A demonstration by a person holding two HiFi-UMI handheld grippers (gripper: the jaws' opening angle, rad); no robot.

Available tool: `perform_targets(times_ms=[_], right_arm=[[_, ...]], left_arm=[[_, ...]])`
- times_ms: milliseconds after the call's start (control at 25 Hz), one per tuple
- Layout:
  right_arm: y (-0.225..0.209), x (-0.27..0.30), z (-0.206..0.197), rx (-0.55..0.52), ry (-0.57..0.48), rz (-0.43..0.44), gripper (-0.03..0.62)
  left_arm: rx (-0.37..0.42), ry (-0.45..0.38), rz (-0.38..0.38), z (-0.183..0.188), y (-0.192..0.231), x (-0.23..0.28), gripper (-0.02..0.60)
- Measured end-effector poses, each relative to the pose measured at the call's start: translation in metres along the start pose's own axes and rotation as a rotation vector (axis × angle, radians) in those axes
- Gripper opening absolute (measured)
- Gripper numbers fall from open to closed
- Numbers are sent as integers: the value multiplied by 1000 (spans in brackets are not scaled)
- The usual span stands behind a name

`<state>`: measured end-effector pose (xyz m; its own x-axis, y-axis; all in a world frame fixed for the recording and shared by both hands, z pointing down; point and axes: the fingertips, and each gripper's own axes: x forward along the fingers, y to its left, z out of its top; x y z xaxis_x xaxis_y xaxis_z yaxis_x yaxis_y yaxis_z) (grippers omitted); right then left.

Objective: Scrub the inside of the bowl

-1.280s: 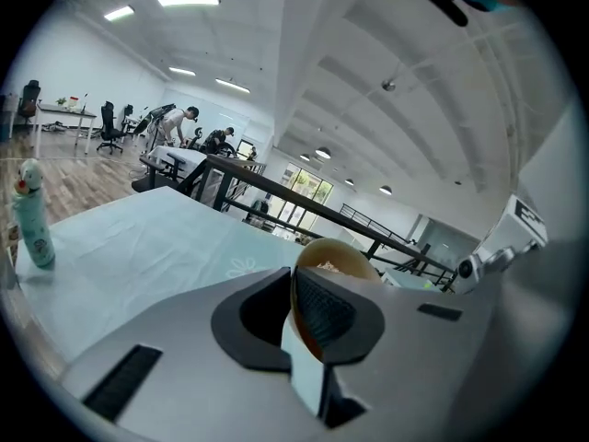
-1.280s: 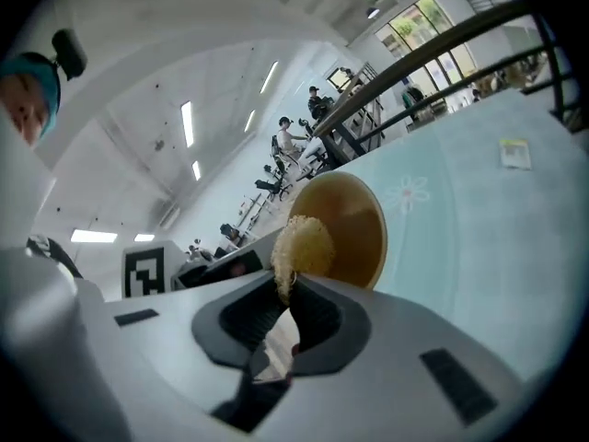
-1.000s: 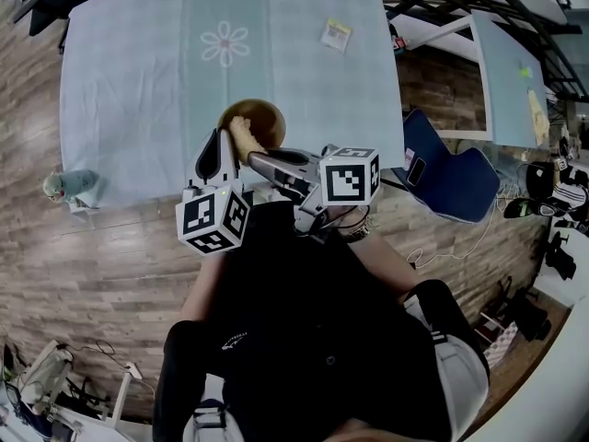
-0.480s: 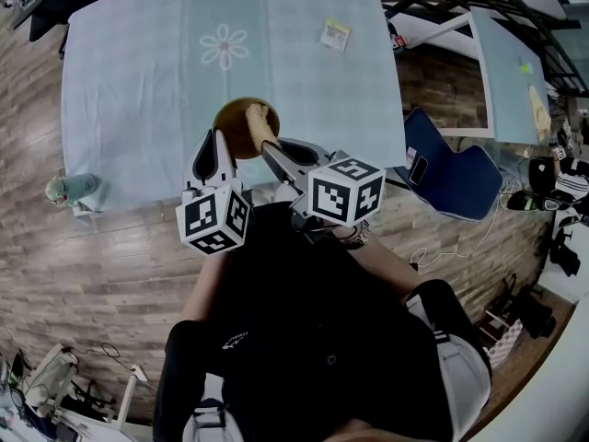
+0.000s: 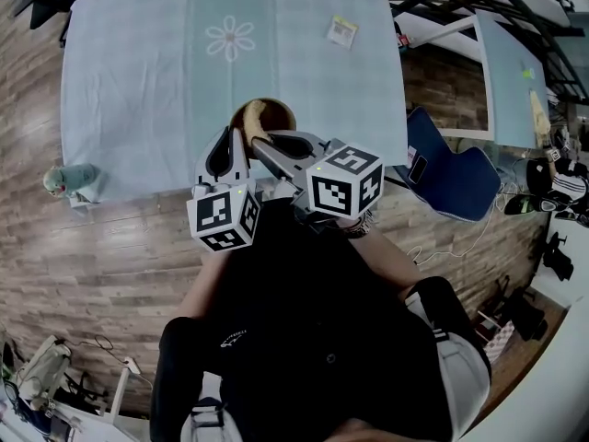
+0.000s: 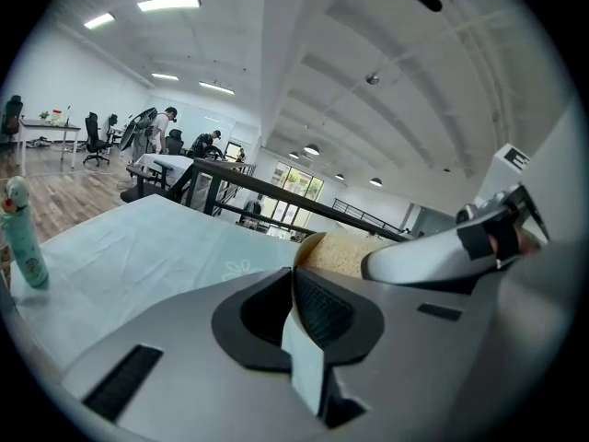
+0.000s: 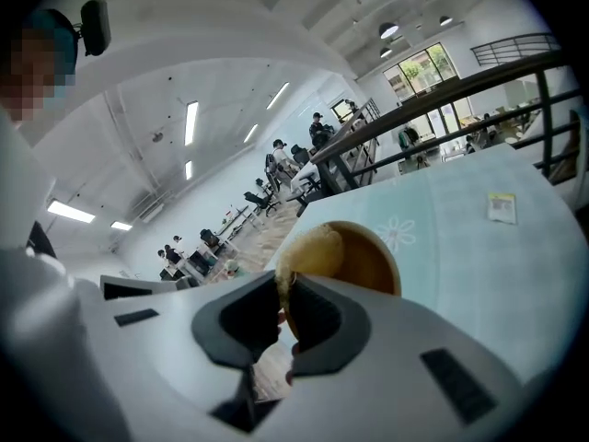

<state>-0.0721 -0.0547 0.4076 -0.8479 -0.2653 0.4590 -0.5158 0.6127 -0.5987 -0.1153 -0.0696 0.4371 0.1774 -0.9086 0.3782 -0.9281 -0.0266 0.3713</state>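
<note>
Holds the bowl [image 5: 279,112] by its near left rim in the left gripper [image 6: 296,288], jaws pressed together on the thin wall. Pinches the tail of the tan sponge [image 7: 311,250] in the right gripper [image 7: 280,304], jaws closed on it, nothing else between them. Finds the bowl resting on the pale blue tablecloth [image 5: 138,63], the cloth's near edge just beside the bowl's near rim.

Reaches in from the bowl's near right side, right gripper low over the near rim and close alongside the left one. Carries the sponge straight ahead of the right jaws, long axis running from the near rim up into the hollow, bulk against the left inner wall. Leaves the right and far inner wall bare brown.

Judges scrubbing under way; likely calls for sweeping the sponge rightward and outward across that bare wall while bracing at the rim. Risks a knock between grippers at the near rim.
</note>
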Motion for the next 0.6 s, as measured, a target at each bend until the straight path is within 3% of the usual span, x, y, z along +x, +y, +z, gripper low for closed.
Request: perform_targets(times_ms=[400, 600], right_arm=[[13, 11, -1, -12, 11, 30, 43], [12, 13, 2, -17, 8, 7, 44]], left_arm=[[13, 90, 38, -30, 36, 24, 25], [-67, 210, 83, -75, 69, 48, 25]])
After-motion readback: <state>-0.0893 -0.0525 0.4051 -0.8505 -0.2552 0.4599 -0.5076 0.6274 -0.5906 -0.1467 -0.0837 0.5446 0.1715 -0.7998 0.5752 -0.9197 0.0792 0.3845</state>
